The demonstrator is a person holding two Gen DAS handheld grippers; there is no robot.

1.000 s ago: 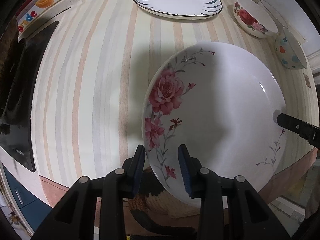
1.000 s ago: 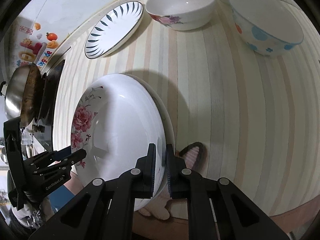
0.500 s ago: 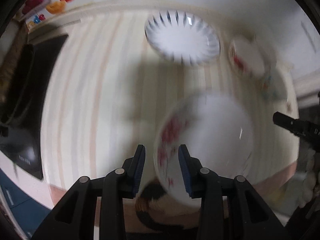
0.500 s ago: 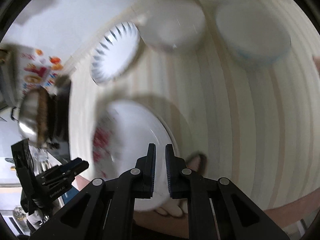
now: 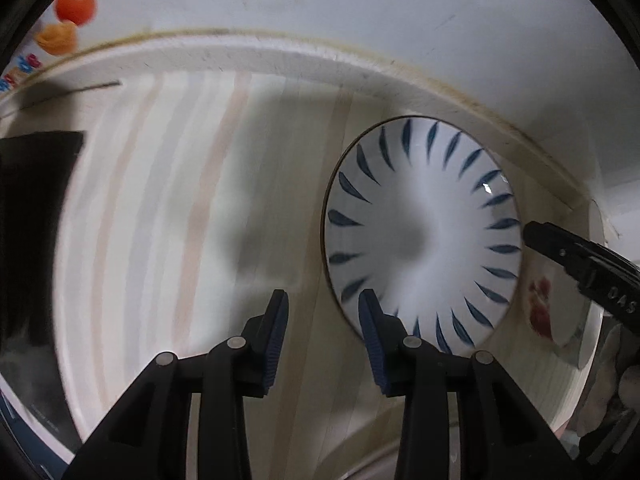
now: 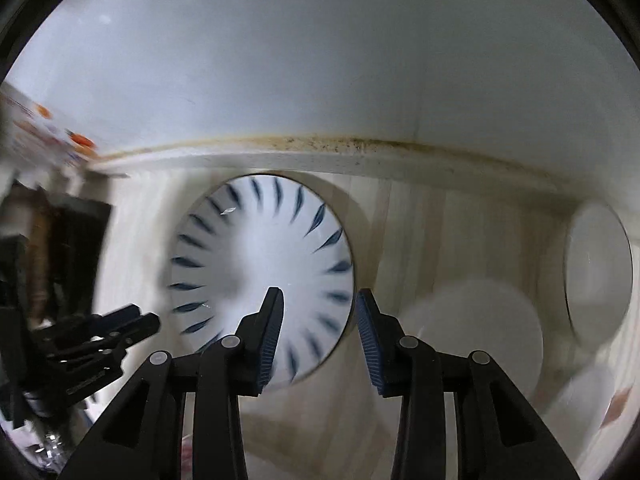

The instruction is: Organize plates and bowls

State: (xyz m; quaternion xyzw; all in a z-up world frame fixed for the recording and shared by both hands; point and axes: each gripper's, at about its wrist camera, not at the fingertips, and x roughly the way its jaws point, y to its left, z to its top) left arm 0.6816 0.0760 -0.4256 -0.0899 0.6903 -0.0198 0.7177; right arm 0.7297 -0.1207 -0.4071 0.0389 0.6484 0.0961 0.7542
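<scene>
A white plate with dark blue leaf marks (image 5: 424, 232) lies on the striped counter near the back wall; it also shows in the right wrist view (image 6: 264, 276). My left gripper (image 5: 323, 312) is open and empty, its right finger at the plate's near left rim. My right gripper (image 6: 319, 312) is open and empty, with the plate's right rim between its fingers. The right gripper's finger (image 5: 568, 252) shows at the plate's right edge in the left wrist view. The left gripper (image 6: 96, 340) shows at the left in the right wrist view.
A rose-patterned bowl (image 5: 560, 312) sits right of the plate. Blurred white bowls (image 6: 476, 332) (image 6: 596, 272) stand at the right. A black stove (image 5: 32, 240) is at the left. The back wall ledge (image 5: 280, 60) runs close behind the plate.
Both grippers left the rose plate and moved forward to the blue-leaf plate at the back. The right gripper opened from shut. The rose plate is out of view.
</scene>
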